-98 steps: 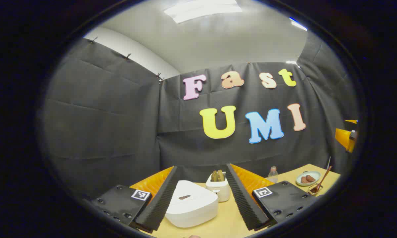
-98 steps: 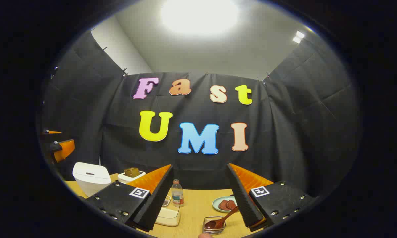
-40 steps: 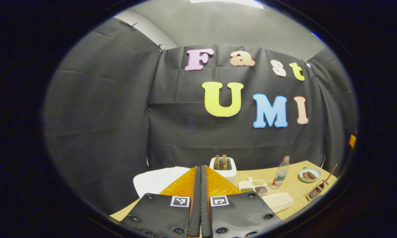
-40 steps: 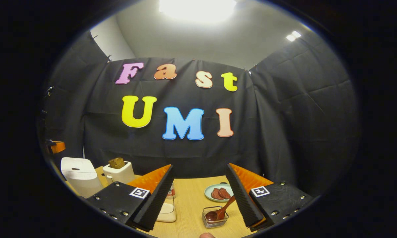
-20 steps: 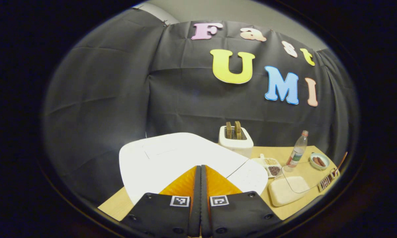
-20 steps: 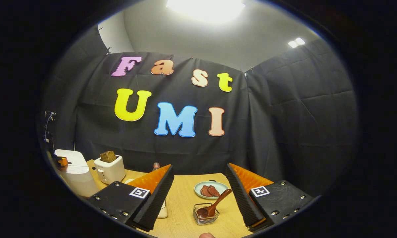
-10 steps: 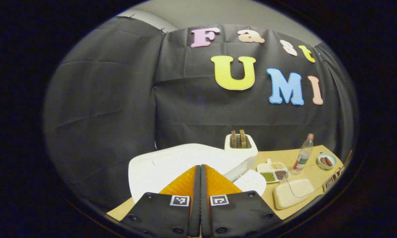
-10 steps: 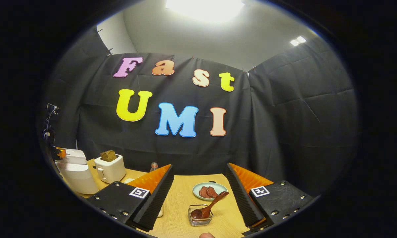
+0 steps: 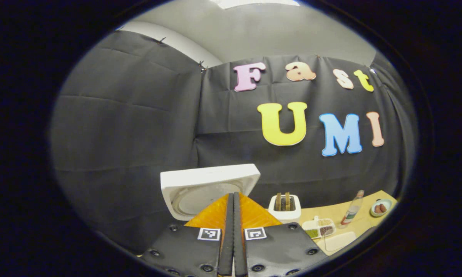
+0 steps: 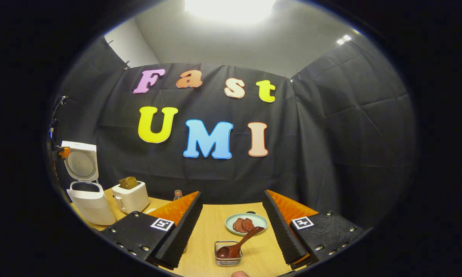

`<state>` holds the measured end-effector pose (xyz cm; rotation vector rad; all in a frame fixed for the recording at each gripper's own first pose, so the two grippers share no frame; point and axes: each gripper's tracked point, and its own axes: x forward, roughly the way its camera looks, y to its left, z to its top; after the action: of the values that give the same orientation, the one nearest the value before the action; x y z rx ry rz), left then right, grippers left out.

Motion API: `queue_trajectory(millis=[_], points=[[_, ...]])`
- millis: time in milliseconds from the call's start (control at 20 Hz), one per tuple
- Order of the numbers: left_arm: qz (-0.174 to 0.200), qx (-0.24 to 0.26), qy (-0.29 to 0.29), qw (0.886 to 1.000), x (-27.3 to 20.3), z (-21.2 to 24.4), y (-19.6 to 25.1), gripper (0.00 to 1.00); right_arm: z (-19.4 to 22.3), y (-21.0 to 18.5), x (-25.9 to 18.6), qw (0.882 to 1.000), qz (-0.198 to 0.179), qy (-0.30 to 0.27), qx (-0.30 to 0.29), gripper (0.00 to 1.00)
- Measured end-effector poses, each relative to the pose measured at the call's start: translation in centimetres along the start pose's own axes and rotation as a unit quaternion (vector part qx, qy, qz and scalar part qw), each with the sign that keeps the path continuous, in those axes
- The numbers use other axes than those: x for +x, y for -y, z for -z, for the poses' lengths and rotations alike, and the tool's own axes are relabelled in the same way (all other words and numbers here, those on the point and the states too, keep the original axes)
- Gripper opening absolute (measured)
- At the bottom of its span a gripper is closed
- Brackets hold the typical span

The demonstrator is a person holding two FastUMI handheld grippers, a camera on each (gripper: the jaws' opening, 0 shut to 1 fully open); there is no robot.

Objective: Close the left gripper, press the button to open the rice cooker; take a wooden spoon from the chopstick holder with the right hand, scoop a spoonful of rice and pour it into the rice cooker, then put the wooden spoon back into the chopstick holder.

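Observation:
The white rice cooker (image 10: 89, 206) stands at the table's left end with its lid (image 10: 80, 163) swung upright. In the left gripper view the lid's round inner face (image 9: 200, 190) rises just behind my left gripper (image 9: 233, 195), which is shut with nothing between its fingers. My right gripper (image 10: 233, 194) is open and hovers above the table. Below and between its fingers a wooden spoon (image 10: 241, 241) leans bowl-down in a small wire chopstick holder (image 10: 228, 256). A clear container of white rice (image 9: 337, 241) sits at the right in the left gripper view.
A white toaster (image 10: 130, 198) with bread stands beside the cooker. A plastic bottle (image 9: 352, 207), a divided tray of grains (image 9: 318, 227) and a pale plate with brown slices (image 10: 246, 223) sit on the wooden table (image 10: 215, 231). Black cloth walls close in behind.
The cooker's lid has sprung from flat to upright. My shut left gripper has lifted and pulled back from it. The right gripper has shifted slightly, and the spoon holder now sits more centred between its fingers.

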<state>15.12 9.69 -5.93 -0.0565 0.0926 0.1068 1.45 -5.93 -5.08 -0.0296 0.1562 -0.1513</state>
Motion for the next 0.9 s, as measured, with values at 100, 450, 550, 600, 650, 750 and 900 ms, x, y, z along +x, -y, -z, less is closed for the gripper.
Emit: queue_trajectory(millis=[100, 450, 550, 600, 650, 750, 900], points=[[0.007, 0.003, 0.026, 1.000, -2.0, -1.9, 1.4, 0.09, 0.2, 0.4, 0.6, 1.000, -0.014, 0.000, 0.009, 0.95], [0.034, 0.013, 0.068, 0.997, -8.7, -5.5, 5.9, 0.85, 3.4, 3.2, 4.3, 0.999, -0.014, -0.028, 0.033, 0.96], [0.040, 0.013, 0.061, 0.997, -10.2, -5.3, 6.8, 0.87, 4.4, 4.0, 5.5, 0.998, -0.011, -0.039, 0.039, 0.96], [0.042, 0.013, 0.058, 0.997, -10.8, -5.3, 7.0, 0.87, 5.1, 4.3, 6.1, 0.998, -0.010, -0.046, 0.043, 0.96], [0.043, 0.013, 0.054, 0.998, -11.4, -5.1, 7.3, 0.89, 5.9, 4.6, 6.7, 0.997, -0.007, -0.055, 0.048, 0.96], [0.048, 0.014, 0.047, 0.998, -12.3, -4.9, 7.9, 0.93, 7.7, 4.7, 7.7, 0.995, -0.012, -0.075, 0.064, 0.96], [0.050, 0.018, 0.043, 0.998, -13.6, -5.1, 8.1, 0.92, 10.8, 4.8, 9.0, 0.990, -0.016, -0.113, 0.086, 0.96]])
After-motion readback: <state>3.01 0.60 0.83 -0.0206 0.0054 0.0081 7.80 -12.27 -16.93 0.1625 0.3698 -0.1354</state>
